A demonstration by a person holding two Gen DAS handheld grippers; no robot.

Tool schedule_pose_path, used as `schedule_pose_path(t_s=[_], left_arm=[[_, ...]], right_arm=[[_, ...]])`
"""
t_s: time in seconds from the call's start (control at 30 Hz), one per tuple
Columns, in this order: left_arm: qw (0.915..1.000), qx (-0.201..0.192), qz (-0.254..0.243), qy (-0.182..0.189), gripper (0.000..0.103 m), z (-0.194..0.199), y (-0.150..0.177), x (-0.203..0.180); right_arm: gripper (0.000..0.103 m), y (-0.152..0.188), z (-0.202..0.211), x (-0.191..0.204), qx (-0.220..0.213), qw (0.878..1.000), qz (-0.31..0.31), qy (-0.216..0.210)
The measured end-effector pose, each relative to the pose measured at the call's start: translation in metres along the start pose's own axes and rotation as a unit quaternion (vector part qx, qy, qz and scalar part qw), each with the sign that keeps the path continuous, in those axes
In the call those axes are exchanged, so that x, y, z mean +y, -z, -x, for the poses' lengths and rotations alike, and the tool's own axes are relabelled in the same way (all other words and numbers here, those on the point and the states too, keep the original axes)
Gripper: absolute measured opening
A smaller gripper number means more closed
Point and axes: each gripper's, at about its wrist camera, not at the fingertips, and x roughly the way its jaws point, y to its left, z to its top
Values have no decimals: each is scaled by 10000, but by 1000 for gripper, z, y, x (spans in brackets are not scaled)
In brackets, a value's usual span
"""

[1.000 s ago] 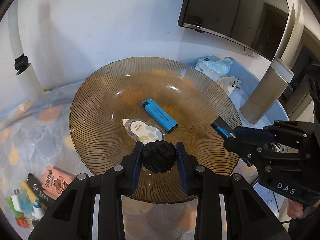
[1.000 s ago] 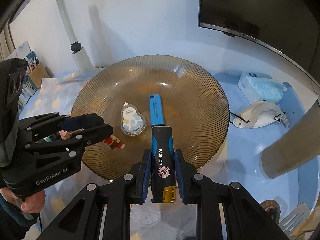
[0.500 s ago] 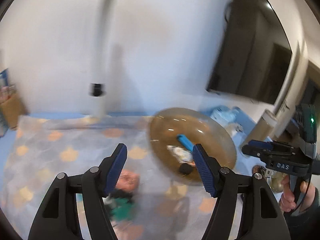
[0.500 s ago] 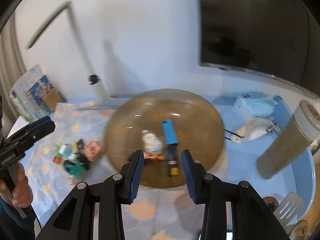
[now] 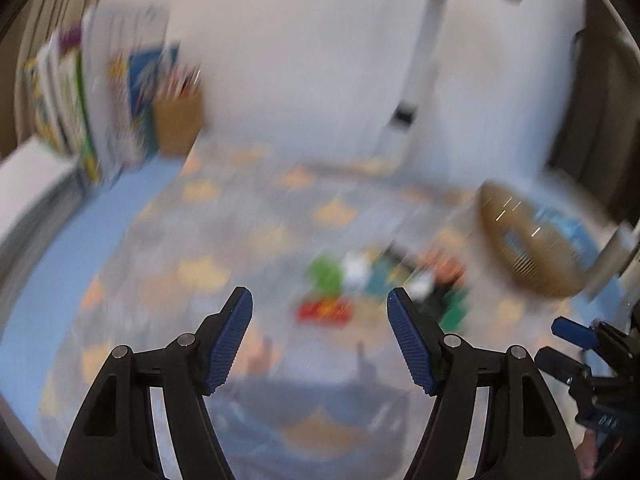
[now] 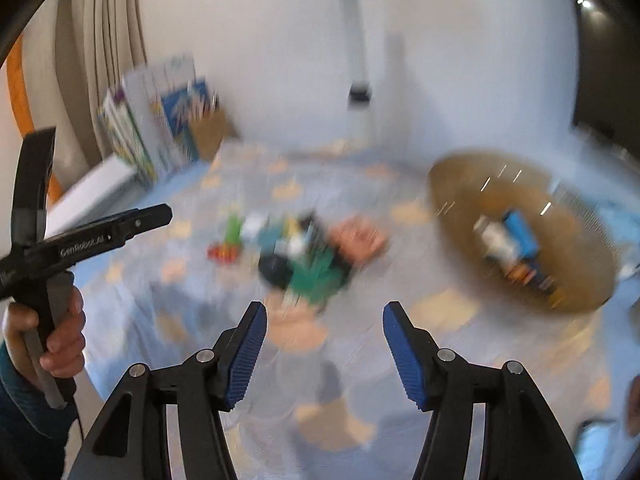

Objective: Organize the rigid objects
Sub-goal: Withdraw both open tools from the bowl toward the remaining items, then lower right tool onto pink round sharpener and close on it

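the left gripper (image 5: pixel 320 320) stands well apart at the jaws, its blue ribbed pads (image 5: pixel 230 342) gripping nothing and touching nothing; only the patterned tablecloth (image 5: pixel 200 240) shows in the gap. its jaws have just been opening. ahead of it and slightly toward its right finger lies a blurred heap of small objects (image 5: pixel 384 280): green, white, teal, pink and a red piece nearest the tips. farther out to its right sits the amber ribbed glass plate (image 5: pixel 528 252), smeared by motion, with something blue inside.

the right gripper (image 6: pixel 322 334) is likewise parted, with nothing between its pads (image 6: pixel 404 360) and nothing in contact; its jaws have also just been opening, to a somewhat narrower gap than the left's. straight ahead of its fingertips lies the same heap (image 6: pixel 304 252), with a dark round piece, a green piece and a pink one, all too blurred to name. off to its right the plate (image 6: pixel 460 184) holds several items, among them a blue one (image 6: pixel 520 232) and a pale one beside it. to its left, a person's hand (image 6: pixel 52 332) grips the handle of the left gripper's body.

against the wall beyond the left gripper stand books (image 5: pixel 100 108) and a brown box (image 5: pixel 178 124).
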Motion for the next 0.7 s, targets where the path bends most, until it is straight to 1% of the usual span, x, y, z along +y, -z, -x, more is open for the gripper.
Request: schedule_pose_path(t_s=[0.07,0.17,0.23,0.3,0.37,0.5,0.6,0.7], left_arm=[[9998,166,116,7,68,-13,15,11],[9998,145,133,-36,68,-18,25,16],[9998,127,122,-39,68,-21,27,15],[9998,157,42,-89,68,-22,29,13],[9998,58,-64,-151,68,-18,30,10],[9995,6,-233,-209,68,-18,34,5],[9996,-4,-224,-171,68,-18,34,5],[9999,19,-81,-87,68,-18,33,11]], right_arm=[[59,18,-24,1,139,9999,-84,-2],[59,28,-37,-10,238,9994,-231,102],[59,28,-35,-16,204,9991,-358,39],[60,31,-36,-21,202,9985,-496,69],[60,31,-37,-24,229,9980,-582,70],[60,29,-39,-22,251,9981,-555,88],[60,29,-40,-20,293,9982,-500,131],[60,30,-39,-22,263,9983,-503,104]])
